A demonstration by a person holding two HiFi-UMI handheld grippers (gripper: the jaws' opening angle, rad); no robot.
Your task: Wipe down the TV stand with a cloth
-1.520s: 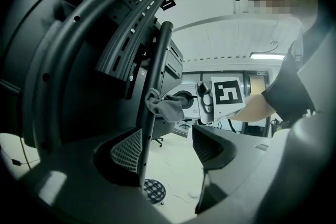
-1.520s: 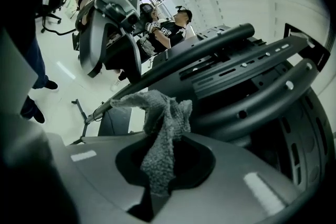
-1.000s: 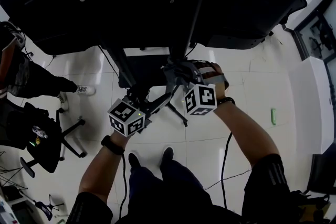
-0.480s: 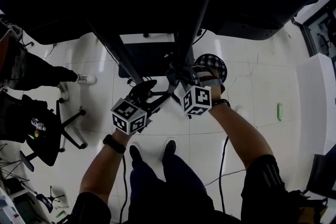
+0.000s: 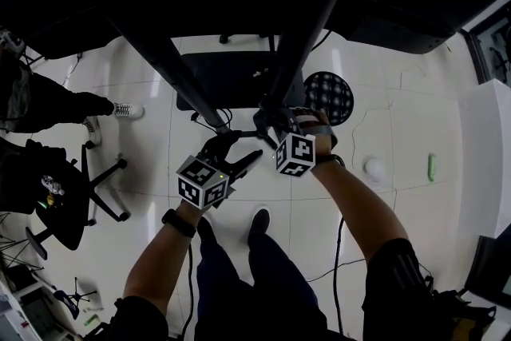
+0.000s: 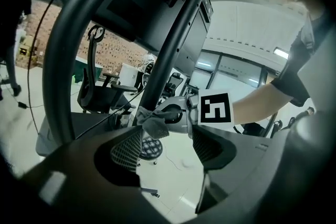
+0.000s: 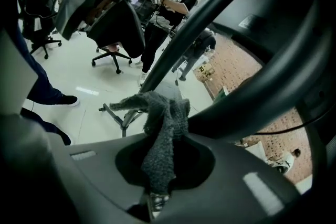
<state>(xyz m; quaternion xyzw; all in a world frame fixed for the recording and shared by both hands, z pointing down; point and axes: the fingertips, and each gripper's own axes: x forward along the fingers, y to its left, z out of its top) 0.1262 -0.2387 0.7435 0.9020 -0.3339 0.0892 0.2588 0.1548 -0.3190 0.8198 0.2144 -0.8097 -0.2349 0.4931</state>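
The right tool (image 5: 274,122) has seemingly slid along the TV stand's pole (image 5: 309,36), clamping the grey cloth (image 7: 160,128); the left tool (image 6: 167,147) gapes empty.

White tiled floor (image 5: 399,116). Black office chair (image 5: 64,212) at far left. Beyond it, a bystander's dark trouser leg ending in a white sneaker (image 5: 126,109). Round black perforated stool (image 5: 329,96) stands on the tiles. To its right, apart: small white ball-like object (image 5: 374,168), then a green item (image 5: 431,166). Thin black cable (image 5: 339,247) trails over the floor.
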